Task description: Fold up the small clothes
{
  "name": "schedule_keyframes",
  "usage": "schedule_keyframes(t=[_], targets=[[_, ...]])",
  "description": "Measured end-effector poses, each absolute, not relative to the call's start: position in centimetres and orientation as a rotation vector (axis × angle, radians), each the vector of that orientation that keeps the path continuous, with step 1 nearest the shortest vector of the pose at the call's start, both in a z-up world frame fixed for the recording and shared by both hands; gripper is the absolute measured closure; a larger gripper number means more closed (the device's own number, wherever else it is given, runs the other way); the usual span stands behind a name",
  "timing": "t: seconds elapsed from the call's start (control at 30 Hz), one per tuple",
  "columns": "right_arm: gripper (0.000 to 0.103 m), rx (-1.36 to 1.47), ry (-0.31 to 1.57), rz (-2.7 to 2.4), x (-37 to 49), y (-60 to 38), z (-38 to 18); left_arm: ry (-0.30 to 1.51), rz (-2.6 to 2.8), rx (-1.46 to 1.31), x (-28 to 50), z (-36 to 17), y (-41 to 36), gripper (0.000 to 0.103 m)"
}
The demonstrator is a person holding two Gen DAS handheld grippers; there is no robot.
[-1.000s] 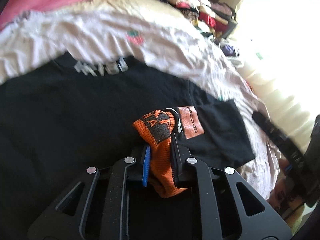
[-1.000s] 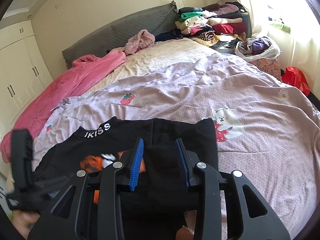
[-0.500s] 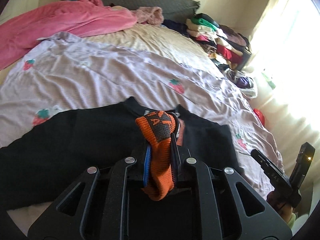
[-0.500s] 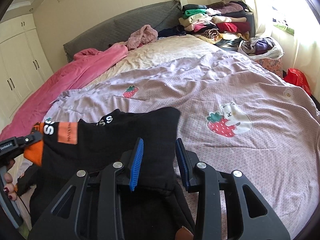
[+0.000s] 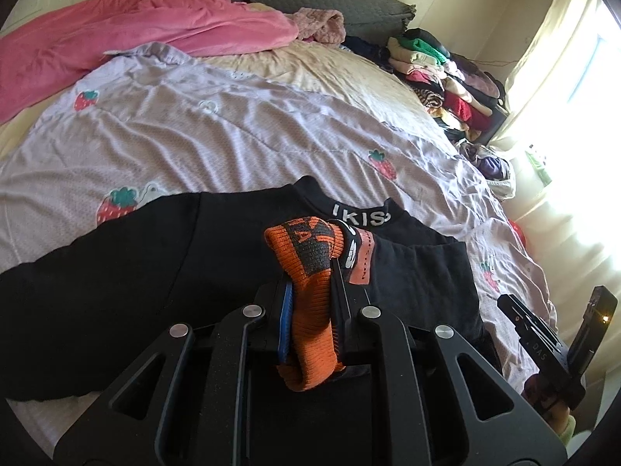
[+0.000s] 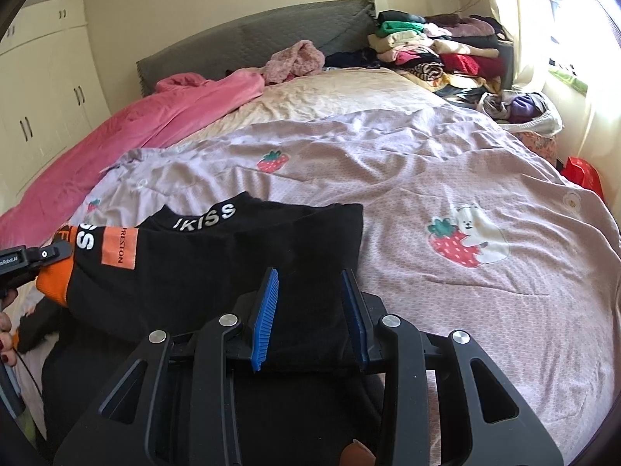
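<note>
Left gripper [image 5: 310, 291] pinches orange cuff [image 5: 310, 268], lifting sleeve to fold across black sweatshirt [image 6: 217, 268] (on bed); right gripper [image 6: 310, 310] part-open, over fabric.

A pink blanket [image 6: 128, 132] lies at ten o'clock on the bed cover [image 6: 446, 178], a pile of clothes [image 6: 438, 46] at one o'clock, white cupboards [image 6: 35, 89] far left
</note>
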State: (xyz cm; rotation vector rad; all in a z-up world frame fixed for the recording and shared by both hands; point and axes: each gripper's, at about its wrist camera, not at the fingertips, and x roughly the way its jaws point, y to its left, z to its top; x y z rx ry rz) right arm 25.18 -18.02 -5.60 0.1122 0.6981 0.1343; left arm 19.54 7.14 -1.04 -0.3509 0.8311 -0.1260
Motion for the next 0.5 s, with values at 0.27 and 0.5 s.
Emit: schedule_keyframes(t=[0.27, 0.5], targets=[[0.071, 0.091, 0.703, 0.151, 25.1, -17.2, -5.8, 0.85, -0.084, -0.346, 19.5, -1.7, 8.3, 0.092], [0.069, 0.092, 0.703, 0.149, 25.1, -17.2, -5.8, 0.826, -0.048, -0.354, 19.0, -1.2, 9.4, 0.092]])
